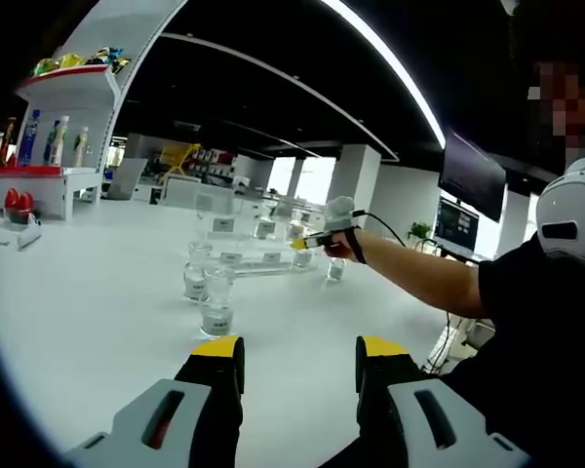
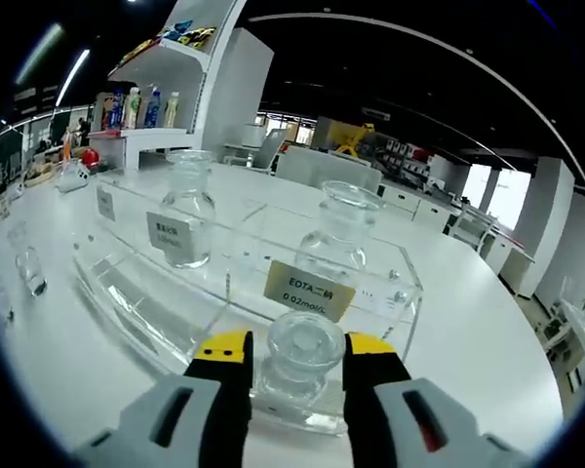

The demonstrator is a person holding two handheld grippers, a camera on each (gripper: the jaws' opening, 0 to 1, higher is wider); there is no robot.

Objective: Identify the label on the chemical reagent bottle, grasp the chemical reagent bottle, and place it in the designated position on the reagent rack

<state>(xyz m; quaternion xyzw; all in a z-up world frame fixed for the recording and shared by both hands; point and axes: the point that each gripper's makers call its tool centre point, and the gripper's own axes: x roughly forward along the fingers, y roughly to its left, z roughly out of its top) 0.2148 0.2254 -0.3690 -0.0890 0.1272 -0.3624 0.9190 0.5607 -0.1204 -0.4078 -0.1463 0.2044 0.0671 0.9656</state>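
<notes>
You are gripping the bottle [image 2: 298, 363] between the right gripper's [image 2: 297, 353] fingers [image 2: 226, 353], so be lowering it squarely before the EDTA label [image 2: 309, 290] while the left gripper [image 1: 299, 353] is idling released.

Yellow-tipped black jaws, grey bodies; black sleeve [image 1: 526, 283].

In the right gripper view, a clear glass stoppered bottle [image 2: 298, 363] stands between the yellow-tipped jaws of the right gripper [image 2: 297, 363], at the near wall of a clear acrylic reagent rack [image 2: 136, 292] on the white table [image 2: 468, 341]. In the rack, a second glass bottle [image 2: 343, 234] stands just behind it, with a third [image 2: 187, 222] to the left. In the left gripper view, two glass bottles [image 1: 207, 292] stand on the table beyond the left gripper [image 1: 299, 363], the rack farther off.
</notes>
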